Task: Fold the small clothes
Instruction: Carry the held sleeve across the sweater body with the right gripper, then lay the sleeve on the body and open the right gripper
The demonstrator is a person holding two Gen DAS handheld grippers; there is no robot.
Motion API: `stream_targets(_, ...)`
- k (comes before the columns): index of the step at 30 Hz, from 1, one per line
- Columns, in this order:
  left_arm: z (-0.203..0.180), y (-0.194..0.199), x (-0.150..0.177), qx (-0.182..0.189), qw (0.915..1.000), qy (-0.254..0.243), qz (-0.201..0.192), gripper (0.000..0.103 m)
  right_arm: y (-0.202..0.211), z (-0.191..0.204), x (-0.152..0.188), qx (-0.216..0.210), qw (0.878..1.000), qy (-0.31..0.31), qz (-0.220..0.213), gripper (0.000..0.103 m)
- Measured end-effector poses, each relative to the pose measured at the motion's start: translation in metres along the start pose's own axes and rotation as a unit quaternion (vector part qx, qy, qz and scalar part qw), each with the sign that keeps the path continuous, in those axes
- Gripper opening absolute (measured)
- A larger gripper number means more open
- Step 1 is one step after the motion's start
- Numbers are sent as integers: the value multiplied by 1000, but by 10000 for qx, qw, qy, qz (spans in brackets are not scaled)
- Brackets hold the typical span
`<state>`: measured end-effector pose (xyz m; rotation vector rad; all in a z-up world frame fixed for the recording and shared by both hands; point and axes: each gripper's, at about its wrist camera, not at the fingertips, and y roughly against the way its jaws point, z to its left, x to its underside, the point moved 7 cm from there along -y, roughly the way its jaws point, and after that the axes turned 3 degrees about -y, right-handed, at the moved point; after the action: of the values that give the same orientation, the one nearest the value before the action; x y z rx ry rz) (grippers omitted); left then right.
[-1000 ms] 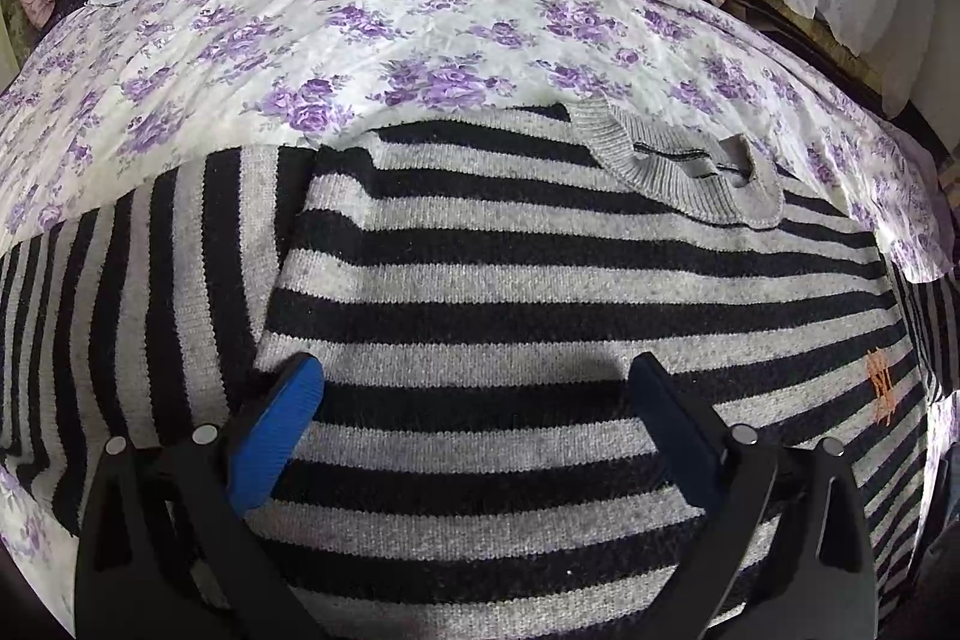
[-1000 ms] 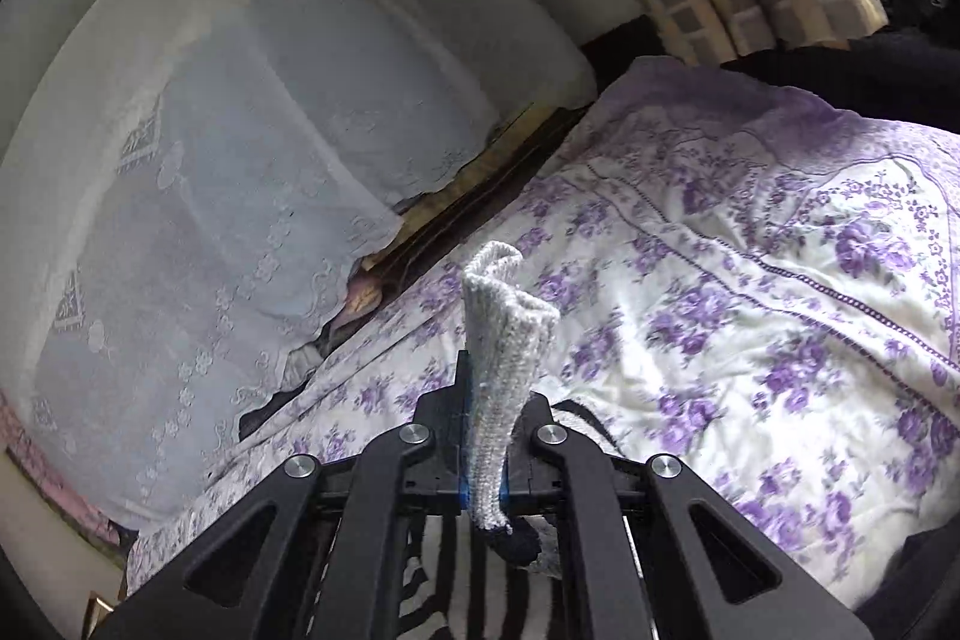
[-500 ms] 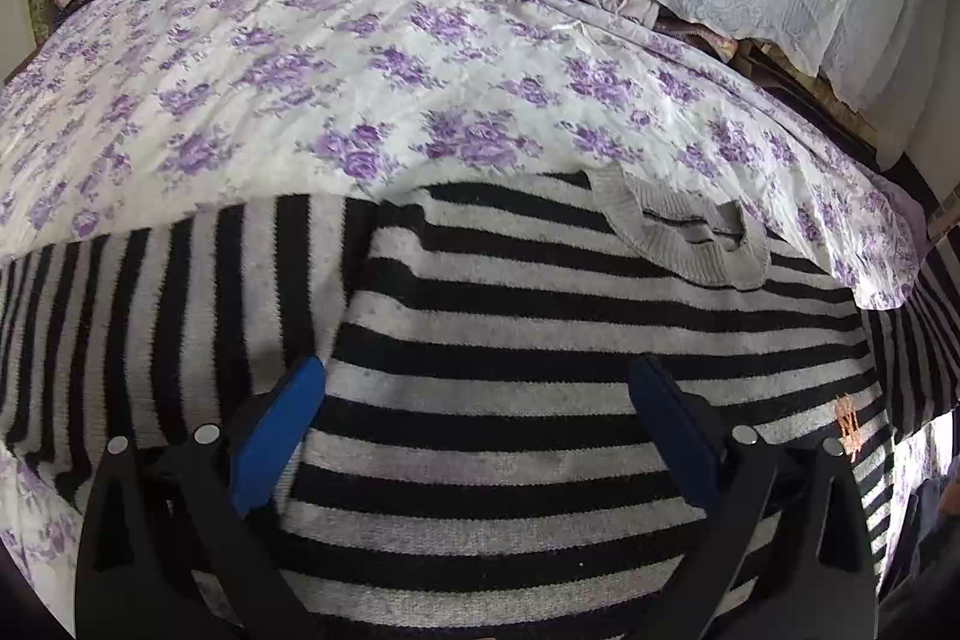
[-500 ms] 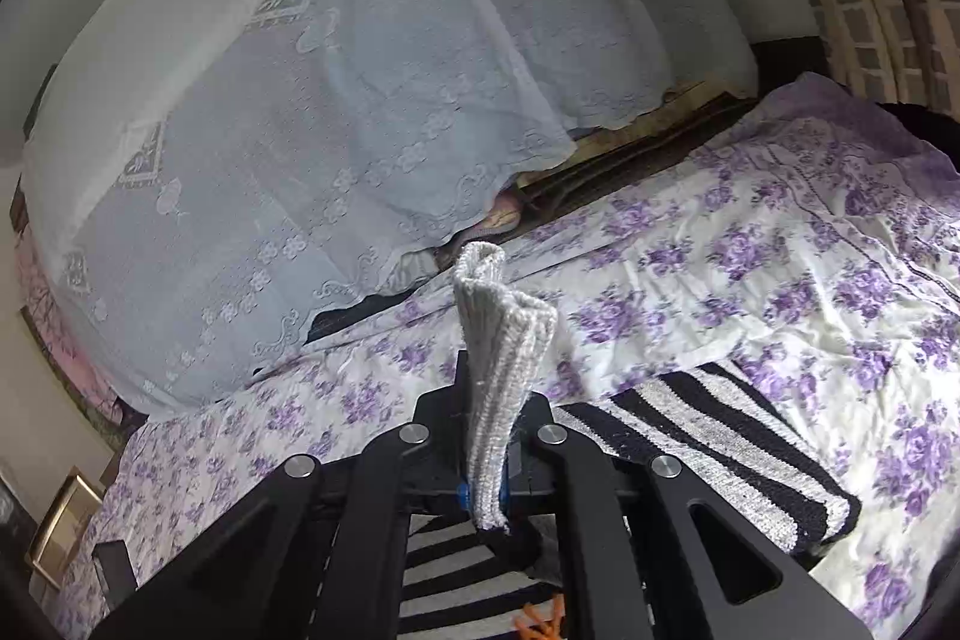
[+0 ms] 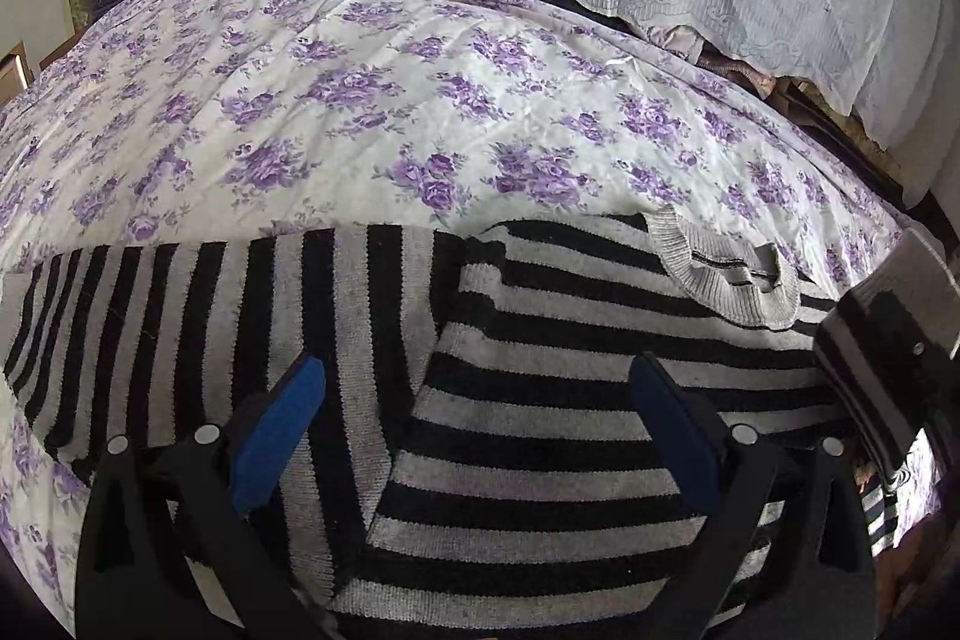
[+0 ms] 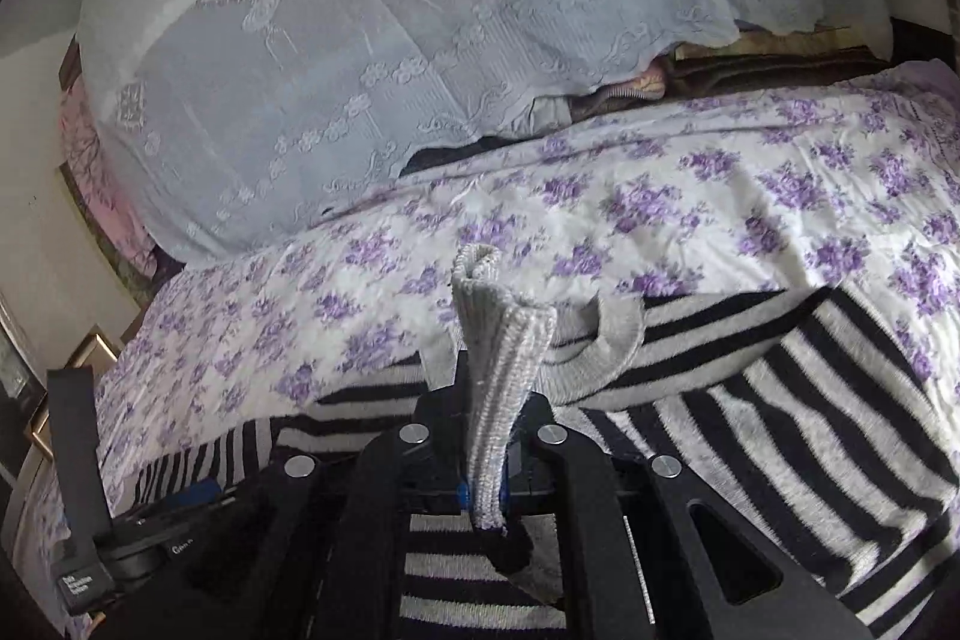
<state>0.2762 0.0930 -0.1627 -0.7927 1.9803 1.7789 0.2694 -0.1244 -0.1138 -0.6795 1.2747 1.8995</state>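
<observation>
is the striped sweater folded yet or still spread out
Mostly spread: the sweater lies flat on the bedspread, one sleeve stretched sideways. The right gripper is shut on the other sleeve's grey cuff.

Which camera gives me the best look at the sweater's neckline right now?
The left wrist view. There the grey ribbed neckline lies unobstructed on the striped sweater, its whole loop visible. In the right wrist view the neckline is partly hidden behind the grey cuff pinched upright in the right tongs.
</observation>
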Motion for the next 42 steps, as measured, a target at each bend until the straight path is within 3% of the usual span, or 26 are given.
stream_targets(6,-5,-4,2,166,9998,-22,99,99,-29,5,35,63,9982,169,569,7)
stream_targets(9,-16,-6,4,635,9977,15,230,99,-41,5,49,107,9955,230,911,7)
stream_targets(12,-38,-8,9,1411,9891,45,418,99,-52,6,63,45,9891,325,1436,14)
stream_targets(14,-50,-12,15,1655,9845,-25,581,99,-42,12,63,-159,9864,566,1533,40)
stream_targets(18,-68,-15,26,2035,9752,41,873,99,2,7,57,-219,9810,1147,1549,45)
stream_targets(21,-85,-13,35,2484,9633,146,1012,99,44,-20,37,-121,9858,1208,1162,44)
stream_targets(22,-91,-14,38,2576,9602,130,1077,99,55,-35,27,-42,9887,1100,1015,40)
stream_targets(25,-96,-10,42,2555,9605,209,1085,99,72,-85,2,260,9953,593,726,17)
stream_targets(27,-96,-1,42,2626,9587,301,1051,99,73,-116,-7,312,9970,133,692,15)
stream_targets(30,-97,-11,40,1803,9785,-220,977,99,64,-148,-19,410,9966,-349,631,15)
stream_targets(32,-97,-26,45,1706,9787,-178,1131,96,51,-163,-28,440,9948,-658,646,15)
stream_targets(34,-100,-23,43,1466,9848,-463,813,75,33,-176,-38,542,9921,-907,672,12)
stream_targets(35,-104,-21,41,1397,9852,-678,728,46,24,-182,-42,580,9906,-1015,715,10)
stream_targets(36,-105,-20,40,1417,9846,-761,682,27,11,-189,-45,636,9883,-1116,817,10)
stream_targets(39,-96,-25,35,1364,9869,-658,561,13,-32,-213,-33,864,9764,-1428,1372,0)
stream_targets(42,-88,-33,35,1535,9851,-466,621,12,-37,-218,-30,707,9761,-1609,1274,0)
